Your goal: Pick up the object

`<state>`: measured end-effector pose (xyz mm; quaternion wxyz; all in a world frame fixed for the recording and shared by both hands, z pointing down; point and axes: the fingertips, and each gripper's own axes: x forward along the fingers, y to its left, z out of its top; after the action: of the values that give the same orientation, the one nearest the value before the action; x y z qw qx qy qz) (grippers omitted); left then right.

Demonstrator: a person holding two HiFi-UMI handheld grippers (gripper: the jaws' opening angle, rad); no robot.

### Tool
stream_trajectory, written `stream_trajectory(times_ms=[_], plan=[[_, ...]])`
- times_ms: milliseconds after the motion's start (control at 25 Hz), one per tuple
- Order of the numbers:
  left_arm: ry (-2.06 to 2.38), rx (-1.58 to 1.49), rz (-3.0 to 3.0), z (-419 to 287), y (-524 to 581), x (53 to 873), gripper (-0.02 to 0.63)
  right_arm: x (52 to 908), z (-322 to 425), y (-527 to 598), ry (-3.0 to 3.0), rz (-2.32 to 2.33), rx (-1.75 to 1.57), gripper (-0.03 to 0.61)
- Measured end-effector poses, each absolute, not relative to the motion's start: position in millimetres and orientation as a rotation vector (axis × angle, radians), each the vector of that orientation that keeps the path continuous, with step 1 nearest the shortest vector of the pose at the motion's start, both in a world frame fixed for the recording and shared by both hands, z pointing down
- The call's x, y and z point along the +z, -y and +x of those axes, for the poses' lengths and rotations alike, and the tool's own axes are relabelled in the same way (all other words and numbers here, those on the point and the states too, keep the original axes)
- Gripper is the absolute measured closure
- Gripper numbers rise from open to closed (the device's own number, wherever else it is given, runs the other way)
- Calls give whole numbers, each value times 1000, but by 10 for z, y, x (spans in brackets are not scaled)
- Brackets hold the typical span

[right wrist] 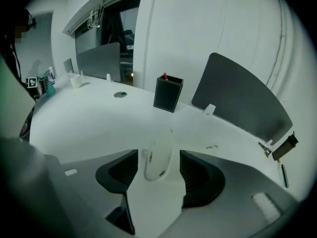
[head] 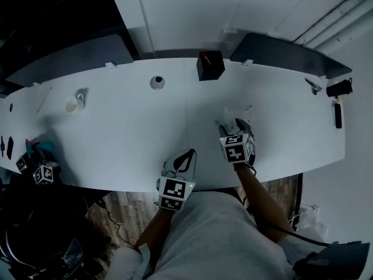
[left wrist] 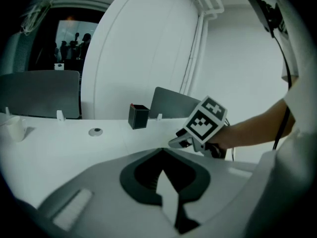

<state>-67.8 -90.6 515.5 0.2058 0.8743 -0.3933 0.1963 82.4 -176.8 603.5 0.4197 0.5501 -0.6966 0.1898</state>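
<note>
A small white oval object (right wrist: 158, 155) lies on the white table (head: 128, 133), and its look is hard to make out in the head view (head: 236, 114). My right gripper (right wrist: 157, 170) is open, its jaws standing either side of the object with a gap on the left side. In the head view the right gripper (head: 232, 123) sits at the table's near right. My left gripper (head: 185, 160) is shut with nothing in it, near the front edge, to the left of the right one. The left gripper view shows its closed jaws (left wrist: 161, 171) and the right gripper's marker cube (left wrist: 205, 122).
A black box (head: 210, 65) stands at the back centre, with a round grey disc (head: 157, 82) to its left. A white cup (head: 74, 104) sits far left. Dark dividers (right wrist: 237, 103) line the far edge. Small black items (head: 338, 114) lie at the right end.
</note>
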Motion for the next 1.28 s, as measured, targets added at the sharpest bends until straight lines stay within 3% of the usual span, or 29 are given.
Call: stream_trajectory(times_ms=[240, 440, 800, 1280], plan=[[1135, 544, 2414, -700, 969, 5156, 612, 6203, 889, 1908, 1672, 1331, 391, 305], [1133, 542, 2406, -716, 982, 5192, 612, 6229, 879, 1851, 1636, 1231, 214, 369], [1092, 525, 2417, -622, 1076, 5255, 612, 6160, 823, 1698, 1703, 1086, 30, 388], [877, 218, 2446, -542, 1410, 4660, 611, 5035, 531, 1154, 1954, 797, -597, 393]])
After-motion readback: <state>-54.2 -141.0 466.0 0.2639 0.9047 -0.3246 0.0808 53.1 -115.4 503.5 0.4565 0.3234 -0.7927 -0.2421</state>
